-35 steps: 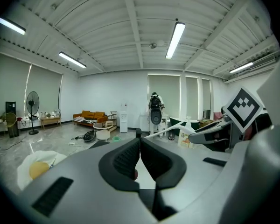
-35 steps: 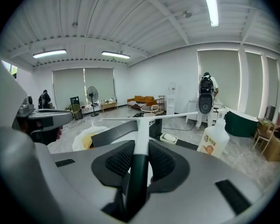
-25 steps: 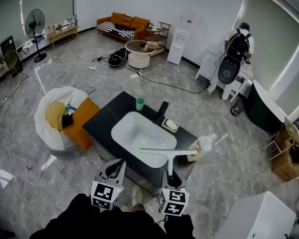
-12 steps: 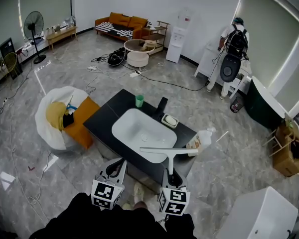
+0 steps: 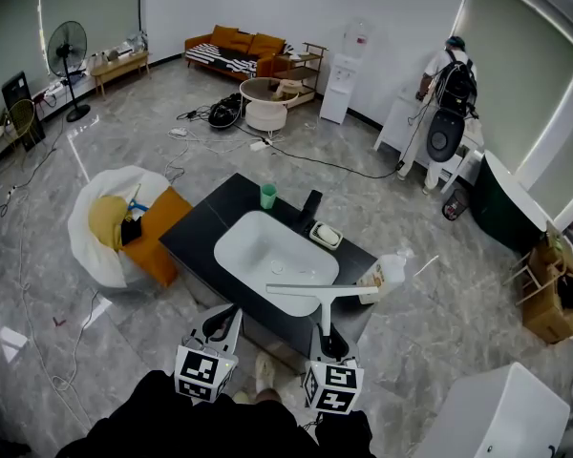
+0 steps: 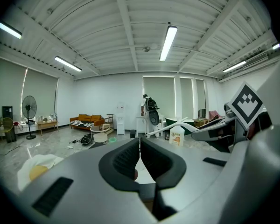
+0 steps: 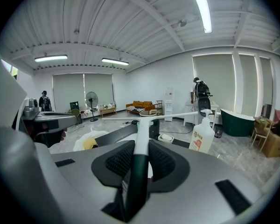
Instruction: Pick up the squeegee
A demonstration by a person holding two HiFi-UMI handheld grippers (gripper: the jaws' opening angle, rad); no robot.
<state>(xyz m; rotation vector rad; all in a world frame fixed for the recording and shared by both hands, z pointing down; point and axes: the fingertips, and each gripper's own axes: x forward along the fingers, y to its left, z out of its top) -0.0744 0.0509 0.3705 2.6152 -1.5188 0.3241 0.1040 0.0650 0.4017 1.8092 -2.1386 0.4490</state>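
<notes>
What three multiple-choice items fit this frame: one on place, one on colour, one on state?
1. The cup stands: A on the counter by the sink; B in the sink; C on the sofa.
2. The cup is: A red; B white; C green.
3. The right gripper is: A open, empty; B shut on the squeegee; C shut, empty.
Key: 1 A, it stands on the counter at the sink's far rim; 2 C, the head view shows green; 3 B, the right gripper view shows its jaws clamping the squeegee.
</notes>
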